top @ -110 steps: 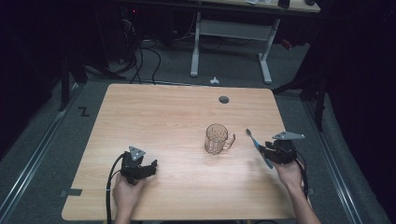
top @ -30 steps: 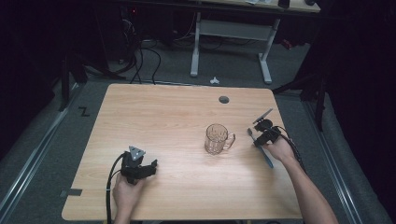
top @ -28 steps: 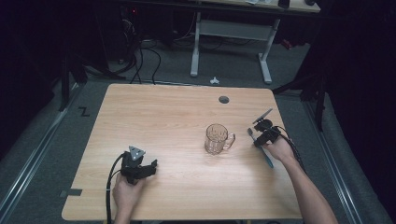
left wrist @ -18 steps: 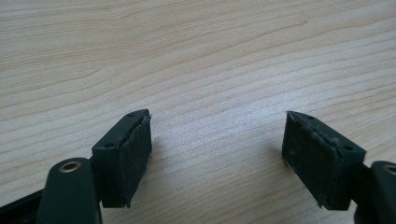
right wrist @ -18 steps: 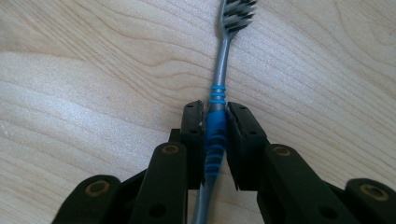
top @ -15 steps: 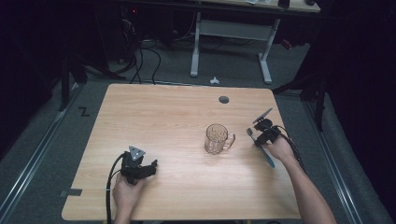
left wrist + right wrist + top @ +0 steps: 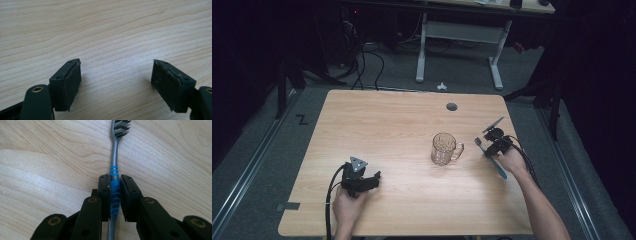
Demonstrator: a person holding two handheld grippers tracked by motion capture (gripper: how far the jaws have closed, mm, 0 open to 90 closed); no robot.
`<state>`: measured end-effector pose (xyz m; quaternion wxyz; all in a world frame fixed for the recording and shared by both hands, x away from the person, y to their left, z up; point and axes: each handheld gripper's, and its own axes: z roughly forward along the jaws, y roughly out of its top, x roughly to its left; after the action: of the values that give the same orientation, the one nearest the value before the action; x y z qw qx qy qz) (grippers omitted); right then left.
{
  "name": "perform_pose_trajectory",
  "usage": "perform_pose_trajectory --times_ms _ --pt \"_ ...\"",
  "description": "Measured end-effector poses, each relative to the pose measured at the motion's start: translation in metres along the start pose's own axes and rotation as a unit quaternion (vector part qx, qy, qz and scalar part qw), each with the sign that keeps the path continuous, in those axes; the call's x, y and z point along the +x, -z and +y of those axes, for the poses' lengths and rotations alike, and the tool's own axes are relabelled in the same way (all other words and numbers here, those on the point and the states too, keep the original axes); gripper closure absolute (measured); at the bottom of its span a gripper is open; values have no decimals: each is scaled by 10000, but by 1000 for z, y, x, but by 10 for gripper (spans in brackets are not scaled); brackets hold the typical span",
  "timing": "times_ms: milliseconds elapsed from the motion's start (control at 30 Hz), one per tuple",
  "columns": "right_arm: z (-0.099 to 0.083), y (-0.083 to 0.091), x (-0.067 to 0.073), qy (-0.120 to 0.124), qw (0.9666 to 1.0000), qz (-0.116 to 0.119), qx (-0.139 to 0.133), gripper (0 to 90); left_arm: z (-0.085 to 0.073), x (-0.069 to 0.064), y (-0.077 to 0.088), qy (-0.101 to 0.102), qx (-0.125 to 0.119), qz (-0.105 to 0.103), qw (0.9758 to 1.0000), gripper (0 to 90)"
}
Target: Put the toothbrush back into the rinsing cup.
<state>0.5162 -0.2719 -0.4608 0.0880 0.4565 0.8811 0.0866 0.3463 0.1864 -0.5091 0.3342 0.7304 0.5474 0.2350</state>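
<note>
Blue-and-grey toothbrush (image 7: 114,180) lying on the wooden table (image 7: 402,125) at its right side (bristle head pointing far), its blue grip clamped between the right gripper (image 7: 115,195) jaws. Glass mug (image 7: 444,149) just left. Left gripper (image 7: 116,82) near-left, jaws spread, holding nothing.

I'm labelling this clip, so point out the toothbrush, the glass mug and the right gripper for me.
toothbrush (image 7: 115,160), right gripper view, on the grey neck below the bristles.
glass mug (image 7: 442,148), high view, on its clear body.
right gripper (image 7: 115,182), right gripper view, midway between its fingertips, shut on the blue grip.
</note>
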Motion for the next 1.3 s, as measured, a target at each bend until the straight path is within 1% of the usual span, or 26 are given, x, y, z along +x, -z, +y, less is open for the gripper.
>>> perform_pose_trajectory --times_ms 33,133,200,233,300,367,433,467,500,533,567,600,633,700,767,833,867,933,1033,1167,1200,1233,1300 --pt "-1 1 0 0 10000 39 -53 793 0 0 0 0 1 0 10000 247" --pt "-2 3 -1 -7 10000 37 -80 794 0 0 0 2 0 -3 10000 247" --pt "-4 9 -2 -55 9997 113 -213 794 0 0 0 0 0 -3 10000 247" --pt "-5 10 -3 -31 9996 125 -265 794 0 0 0 0 0 -2 10000 247" --pt "-6 12 -3 -51 9994 134 -304 794 0 0 0 2 0 -2 10000 247" --pt "-8 14 -4 -77 9989 190 -415 794 0 0 0 -1 2 0 10000 247" --pt "-12 19 -3 -78 9980 159 -602 795 0 0 0 -1 2 0 10000 248" --pt "-12 19 -3 -78 9980 159 -602 795 0 0 0 0 1 1 10000 248" --pt "-15 23 -3 -81 9972 150 -729 795 0 0 0 -4 1 0 10000 249" --pt "-15 23 -3 -81 9972 150 -729 795 0 0 0 -3 1 -1 10000 249" --pt "-18 27 -3 -74 9962 203 -843 795 0 0 0 -3 0 1 10000 249" --pt "-18 27 -3 -74 9962 203 -843 795 0 0 0 -3 0 1 10000 249" --pt "-19 30 -2 -70 9956 194 -911 795 0 0 0 -3 -1 0 10000 249" --pt "-20 32 -2 -58 9956 200 -915 795 0 0 0 -3 1 -1 10000 249" --pt "-21 36 0 -67 9941 291 -1039 795 0 0 0 -1 1 1 10000 249" --pt "-21 37 0 -65 9938 312 -1061 795 0 0 0 -1 0 -3 10000 249" --pt "-21 38 1 -51 9936 305 -1085 795 0 0 0 -3 1 -1 10000 249" --pt "-24 41 4 -43 9918 305 -1242 795 0 0 0 -3 0 1 10000 248" --pt "-25 43 7 11 9911 279 -1304 795 0 0 0 -2 0 -1 10000 248" --pt "-28 48 12 98 9885 271 -1483 795 0 0 0 -4 0 2 10000 249" --pt "-28 50 12 93 9878 309 -1525 795 0 0 0 -4 0 3 10000 249" --pt "-28 50 12 93 9878 309 -1525 795 0 0 0 -7 2 4 10000 249" --pt "-29 52 13 73 9864 388 -1597 795 0 0 0 -7 1 5 10000 249"
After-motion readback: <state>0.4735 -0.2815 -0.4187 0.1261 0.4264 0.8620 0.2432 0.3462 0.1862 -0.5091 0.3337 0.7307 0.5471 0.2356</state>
